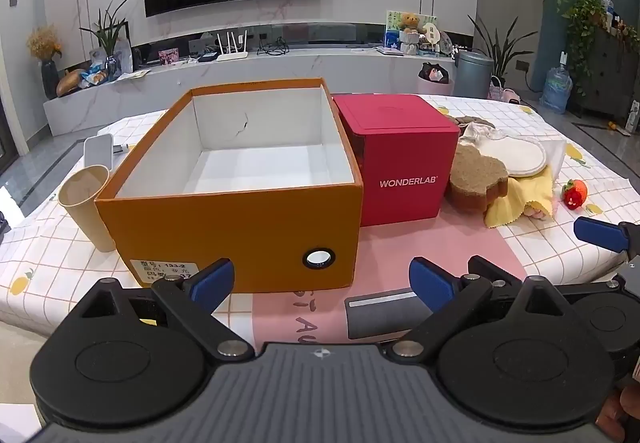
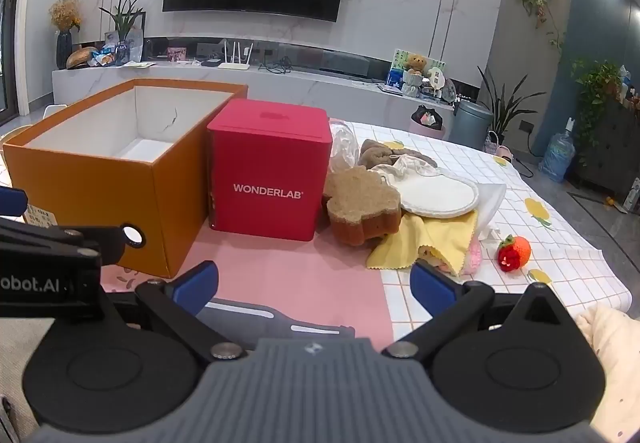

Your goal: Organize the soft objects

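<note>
Heap of soft objects (image 2: 404, 203) lies ahead and right of both wide-open, empty grippers.
Right gripper (image 2: 314, 283) is nearer than left gripper (image 1: 322, 277); open orange cardboard box (image 1: 224, 219) stands left, beyond closed red box (image 2: 268, 171).

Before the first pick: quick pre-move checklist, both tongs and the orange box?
1. Left tongs open, nothing between the pads: ok.
2. Right tongs open, nothing held: ok.
3. Orange box lidless, inside bare: ok.
4. Soft pile right of the red WONDERLAB box, bear-shaped sponge in front: ok.
5. Yellow cloth partly under the white round pad, so no clean single pick: not ok.
6. Strawberry toy apart from the pile: ok.
</note>
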`<state>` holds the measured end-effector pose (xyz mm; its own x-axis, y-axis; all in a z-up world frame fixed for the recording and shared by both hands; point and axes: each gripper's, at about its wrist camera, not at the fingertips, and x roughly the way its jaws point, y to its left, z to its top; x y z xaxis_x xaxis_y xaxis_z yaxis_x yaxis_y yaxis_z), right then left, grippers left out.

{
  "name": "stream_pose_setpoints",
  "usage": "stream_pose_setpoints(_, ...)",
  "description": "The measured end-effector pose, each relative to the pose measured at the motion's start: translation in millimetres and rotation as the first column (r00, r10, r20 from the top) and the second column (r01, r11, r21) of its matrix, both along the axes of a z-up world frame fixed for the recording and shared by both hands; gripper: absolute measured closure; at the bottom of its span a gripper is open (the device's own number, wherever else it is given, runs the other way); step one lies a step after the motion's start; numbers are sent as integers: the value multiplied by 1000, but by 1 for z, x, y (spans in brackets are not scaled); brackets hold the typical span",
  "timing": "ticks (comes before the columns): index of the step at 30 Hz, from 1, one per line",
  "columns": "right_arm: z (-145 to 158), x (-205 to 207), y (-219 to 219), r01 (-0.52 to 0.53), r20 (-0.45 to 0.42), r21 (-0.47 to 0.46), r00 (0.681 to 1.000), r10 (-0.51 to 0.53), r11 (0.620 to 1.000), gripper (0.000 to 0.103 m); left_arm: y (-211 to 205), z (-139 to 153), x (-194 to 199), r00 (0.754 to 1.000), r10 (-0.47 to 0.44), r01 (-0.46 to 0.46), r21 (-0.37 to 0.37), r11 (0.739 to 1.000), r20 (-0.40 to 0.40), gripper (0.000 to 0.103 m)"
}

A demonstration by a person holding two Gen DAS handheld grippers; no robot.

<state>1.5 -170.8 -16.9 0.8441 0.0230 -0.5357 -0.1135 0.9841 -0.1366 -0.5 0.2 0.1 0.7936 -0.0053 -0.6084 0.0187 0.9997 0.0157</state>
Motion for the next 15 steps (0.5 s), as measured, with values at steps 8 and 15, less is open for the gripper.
stream_pose_setpoints(8, 0, -1, 0, 1, 6, -11, 1000, -1, 1000, 3, -1, -1, -3, 1000, 10, -10, -6, 1000, 9, 0)
stream_pose_setpoints(15, -3, 1, -4, -2, -15, 18, 1000, 3, 1000, 3, 3, 0, -1, 1000, 4, -4, -51, 999, -11, 0)
